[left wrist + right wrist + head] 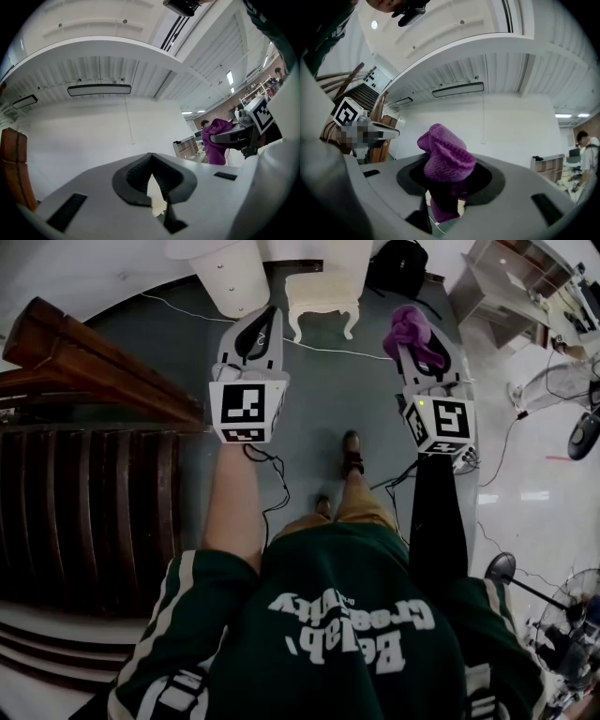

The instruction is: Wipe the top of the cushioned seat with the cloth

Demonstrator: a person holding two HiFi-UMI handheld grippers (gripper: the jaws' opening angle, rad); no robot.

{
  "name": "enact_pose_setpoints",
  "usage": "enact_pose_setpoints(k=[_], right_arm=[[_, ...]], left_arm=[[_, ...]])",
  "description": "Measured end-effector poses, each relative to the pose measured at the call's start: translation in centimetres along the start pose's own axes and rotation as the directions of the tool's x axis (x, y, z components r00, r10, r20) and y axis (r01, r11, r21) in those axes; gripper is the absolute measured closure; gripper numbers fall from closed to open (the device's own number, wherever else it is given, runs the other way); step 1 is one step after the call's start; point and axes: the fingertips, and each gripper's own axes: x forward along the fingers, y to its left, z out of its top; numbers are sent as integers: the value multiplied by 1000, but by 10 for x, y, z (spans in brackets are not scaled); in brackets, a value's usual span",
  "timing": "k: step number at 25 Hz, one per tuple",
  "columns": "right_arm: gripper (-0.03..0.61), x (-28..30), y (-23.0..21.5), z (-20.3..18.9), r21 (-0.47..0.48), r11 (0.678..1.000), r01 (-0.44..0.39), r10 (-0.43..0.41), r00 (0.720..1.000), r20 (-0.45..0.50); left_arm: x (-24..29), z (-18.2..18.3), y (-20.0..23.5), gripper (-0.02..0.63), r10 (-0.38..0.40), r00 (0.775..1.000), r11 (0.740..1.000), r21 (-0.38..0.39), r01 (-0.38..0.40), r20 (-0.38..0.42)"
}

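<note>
While standing off, seat: cream cushioned stool (322, 292), 12 o'clock, well apart.
R gripper (446, 190): clenched on bunched purple knitted cloth (446, 157).
L gripper (151, 165): closed, empty.
Risk: bunched cloth may slip mid-wipe.

Bright, even light comes from long ceiling lamps (99, 89) high above the jaws. The picture edges bend and turn black. The jaws look blurry up close.

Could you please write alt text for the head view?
Seen from above, a person in a dark green jacket holds out two grippers: the right gripper clamps a bunched purple knitted cloth, the left gripper carries nothing. Ahead on the grey floor stands a small white cushioned stool.
</note>
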Motion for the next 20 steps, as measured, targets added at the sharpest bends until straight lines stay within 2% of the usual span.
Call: enact_pose_setpoints(k=[5,9,15,20], right_arm=[[400,42,-5,-7,36,999,-33,32,999,19],[401,84,-10,-18,40,997,-63,62,998,15],[400,160,-38,-34,50,994,-99,98,995,12],[401,217,-66,-58,67,992,-109,110,994,-11]], left_arm=[[23,-9,21,598,36,999,999,13,-36,-6],[54,-22,26,598,35,999,999,34,-34,-21],[124,-47,47,598,66,997,997,36,-64,-51],[183,-67,55,598,60,997,998,28,-59,-53]])
